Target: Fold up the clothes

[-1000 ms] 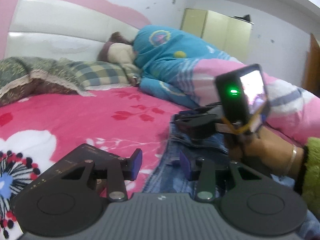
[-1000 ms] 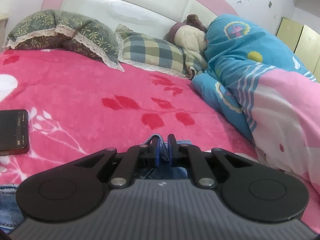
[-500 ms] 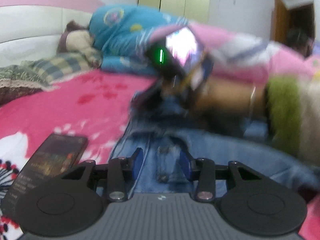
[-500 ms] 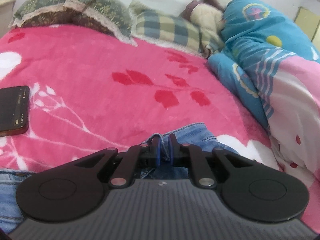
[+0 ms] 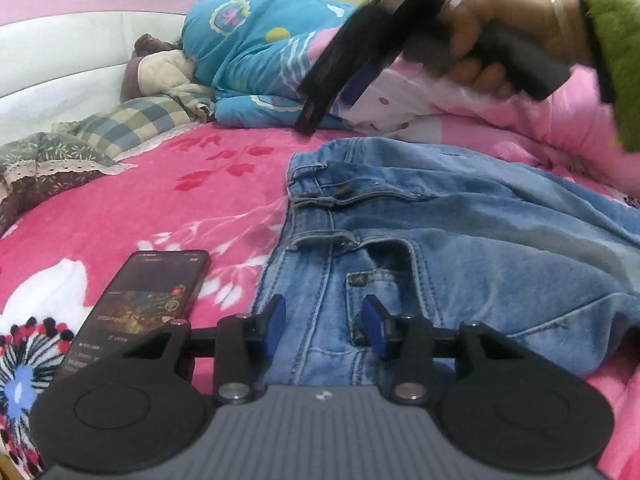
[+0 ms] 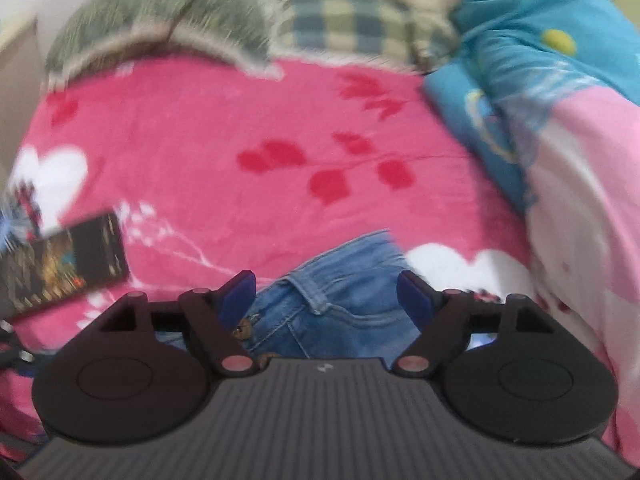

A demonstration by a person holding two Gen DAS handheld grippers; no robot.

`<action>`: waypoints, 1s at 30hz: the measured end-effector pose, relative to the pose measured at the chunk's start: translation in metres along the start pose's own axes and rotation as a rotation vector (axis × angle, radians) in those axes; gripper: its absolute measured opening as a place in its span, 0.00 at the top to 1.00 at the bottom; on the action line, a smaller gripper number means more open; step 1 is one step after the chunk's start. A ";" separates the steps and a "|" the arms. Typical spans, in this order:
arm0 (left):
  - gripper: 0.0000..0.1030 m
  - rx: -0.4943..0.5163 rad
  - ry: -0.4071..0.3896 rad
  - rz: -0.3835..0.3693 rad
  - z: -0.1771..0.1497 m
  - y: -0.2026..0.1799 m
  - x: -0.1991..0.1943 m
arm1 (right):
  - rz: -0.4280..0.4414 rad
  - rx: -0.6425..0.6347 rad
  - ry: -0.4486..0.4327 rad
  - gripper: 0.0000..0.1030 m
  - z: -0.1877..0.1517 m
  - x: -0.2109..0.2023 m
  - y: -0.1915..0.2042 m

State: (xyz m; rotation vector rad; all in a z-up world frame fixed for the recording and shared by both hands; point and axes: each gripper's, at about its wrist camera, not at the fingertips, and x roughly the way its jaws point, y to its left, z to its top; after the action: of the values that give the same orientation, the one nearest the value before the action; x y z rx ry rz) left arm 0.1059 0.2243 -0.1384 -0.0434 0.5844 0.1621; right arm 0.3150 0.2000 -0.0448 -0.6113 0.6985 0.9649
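**Jeans on the pink bed, both grippers wide**

The jeans (image 5: 460, 232) lie flat on the pink blanket (image 5: 140, 208), waist end toward the pillows (image 5: 132, 128). The left gripper (image 5: 324, 326) is low over the jeans, its blue fingers (image 5: 274, 322) spread apart with nothing between them. The right gripper (image 6: 326, 298) is above the waistband, fingers spread wide too, holding nothing. A hand (image 5: 476, 40) holds it up in the air. A phone (image 5: 136, 308) lies on the blanket just beside the jeans.
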 end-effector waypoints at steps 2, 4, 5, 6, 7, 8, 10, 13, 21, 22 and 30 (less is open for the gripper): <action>0.57 0.004 -0.005 0.002 0.000 0.000 -0.001 | -0.011 0.064 -0.044 0.25 -0.007 -0.035 -0.014; 0.57 -0.010 -0.014 0.001 0.002 0.003 -0.004 | -0.036 0.117 -0.091 0.25 -0.024 -0.080 -0.028; 0.58 -0.020 -0.019 0.000 0.002 0.005 -0.006 | -0.067 0.146 -0.118 0.25 -0.040 -0.115 -0.041; 0.57 -0.031 -0.025 -0.001 0.003 0.007 -0.008 | -0.104 0.171 -0.138 0.25 -0.059 -0.148 -0.048; 0.53 -0.045 -0.036 0.001 0.005 0.009 -0.013 | -0.147 0.201 -0.158 0.25 -0.081 -0.182 -0.053; 0.52 -0.063 -0.054 0.006 0.008 0.011 -0.021 | -0.190 0.234 -0.178 0.24 -0.104 -0.216 -0.057; 0.50 -0.104 -0.092 0.004 0.014 0.014 -0.036 | -0.283 0.329 -0.207 0.24 -0.156 -0.282 -0.062; 0.44 -0.179 -0.114 -0.095 0.021 0.019 -0.062 | -0.382 0.526 -0.259 0.23 -0.241 -0.363 -0.065; 0.39 -0.484 0.018 -0.275 0.005 0.030 -0.078 | -0.424 1.105 -0.394 0.21 -0.479 -0.428 -0.023; 0.39 -0.525 0.035 -0.280 0.001 0.032 -0.076 | -0.403 1.186 -0.421 0.21 -0.506 -0.423 -0.018; 0.42 -0.846 0.165 -0.310 -0.029 0.042 -0.065 | -0.260 1.521 -0.551 0.21 -0.601 -0.387 -0.025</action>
State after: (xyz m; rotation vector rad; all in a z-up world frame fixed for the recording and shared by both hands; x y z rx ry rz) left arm 0.0300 0.2537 -0.1267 -0.9700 0.6316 0.0949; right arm 0.0334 -0.4527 -0.1243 0.8626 0.6272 0.1354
